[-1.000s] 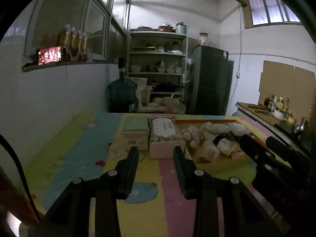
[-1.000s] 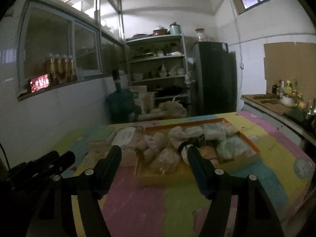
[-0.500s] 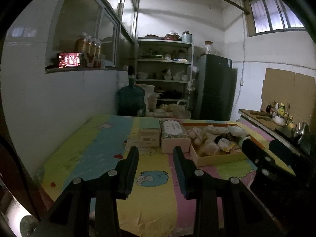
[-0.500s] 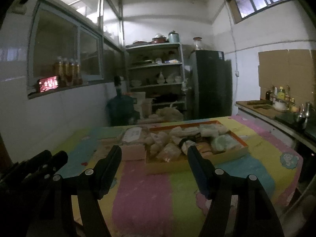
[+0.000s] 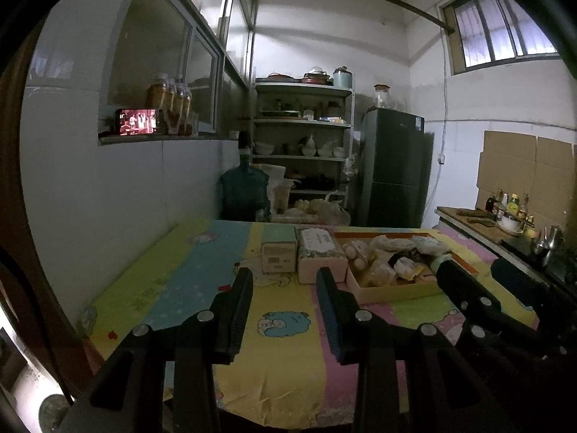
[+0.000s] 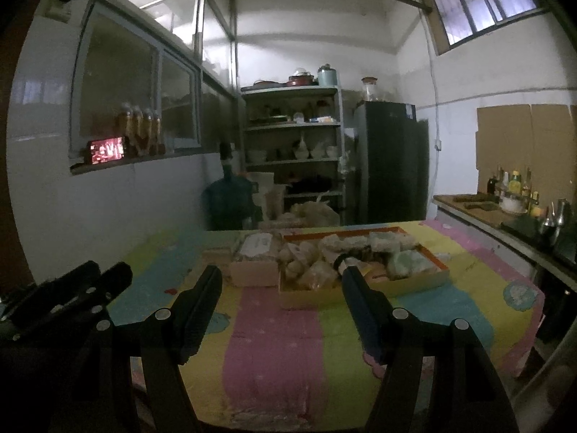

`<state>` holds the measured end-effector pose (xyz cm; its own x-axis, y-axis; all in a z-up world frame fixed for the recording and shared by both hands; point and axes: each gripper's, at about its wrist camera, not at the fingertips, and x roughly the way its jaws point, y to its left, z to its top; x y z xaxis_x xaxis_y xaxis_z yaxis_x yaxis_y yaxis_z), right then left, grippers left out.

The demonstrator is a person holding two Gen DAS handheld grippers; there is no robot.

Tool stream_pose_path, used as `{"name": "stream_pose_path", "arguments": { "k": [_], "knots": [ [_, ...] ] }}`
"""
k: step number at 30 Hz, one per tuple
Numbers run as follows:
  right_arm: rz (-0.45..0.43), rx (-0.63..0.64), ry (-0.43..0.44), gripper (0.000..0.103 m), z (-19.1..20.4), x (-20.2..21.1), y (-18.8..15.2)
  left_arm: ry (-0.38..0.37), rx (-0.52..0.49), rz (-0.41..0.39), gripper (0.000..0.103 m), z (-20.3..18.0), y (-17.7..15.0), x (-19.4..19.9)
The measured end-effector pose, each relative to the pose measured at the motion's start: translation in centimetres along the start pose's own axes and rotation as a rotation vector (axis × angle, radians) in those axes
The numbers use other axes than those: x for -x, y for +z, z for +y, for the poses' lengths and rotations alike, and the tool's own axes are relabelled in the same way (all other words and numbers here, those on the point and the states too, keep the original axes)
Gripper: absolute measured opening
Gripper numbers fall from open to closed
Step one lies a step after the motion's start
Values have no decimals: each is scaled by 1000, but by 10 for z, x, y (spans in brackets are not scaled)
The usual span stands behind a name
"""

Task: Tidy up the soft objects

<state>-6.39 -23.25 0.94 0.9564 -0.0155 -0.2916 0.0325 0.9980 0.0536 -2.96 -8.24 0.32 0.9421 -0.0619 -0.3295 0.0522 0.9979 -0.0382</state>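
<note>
Dim kitchen light falls on our table (image 5: pixel 187 288) with its striped cartoon cloth; shelves (image 5: pixel 301 137) and a fridge (image 5: pixel 395 166) stand at the far wall. Over the last second we have drawn both tongs back toward the near edge, so the whole table now shows. Our left gripper (image 5: pixel 283 281) has its jaws partly apart with nothing between them; our right gripper (image 6: pixel 281 281) stands wide and empty too. The soft packets (image 6: pixel 346 256) lie heaped in the tray (image 6: pixel 429 278) at far right, with two boxes (image 5: pixel 301 252) just to its left. Nothing is grasped, so sorting seems either not begun or between picks.
</note>
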Motion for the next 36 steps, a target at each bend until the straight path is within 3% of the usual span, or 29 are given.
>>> {"name": "stream_pose_path", "arguments": {
  "k": [36],
  "knots": [
    [-21,2,4,71,5,7,3,-18,-16,-25,41,1,1,13]
  ]
}}
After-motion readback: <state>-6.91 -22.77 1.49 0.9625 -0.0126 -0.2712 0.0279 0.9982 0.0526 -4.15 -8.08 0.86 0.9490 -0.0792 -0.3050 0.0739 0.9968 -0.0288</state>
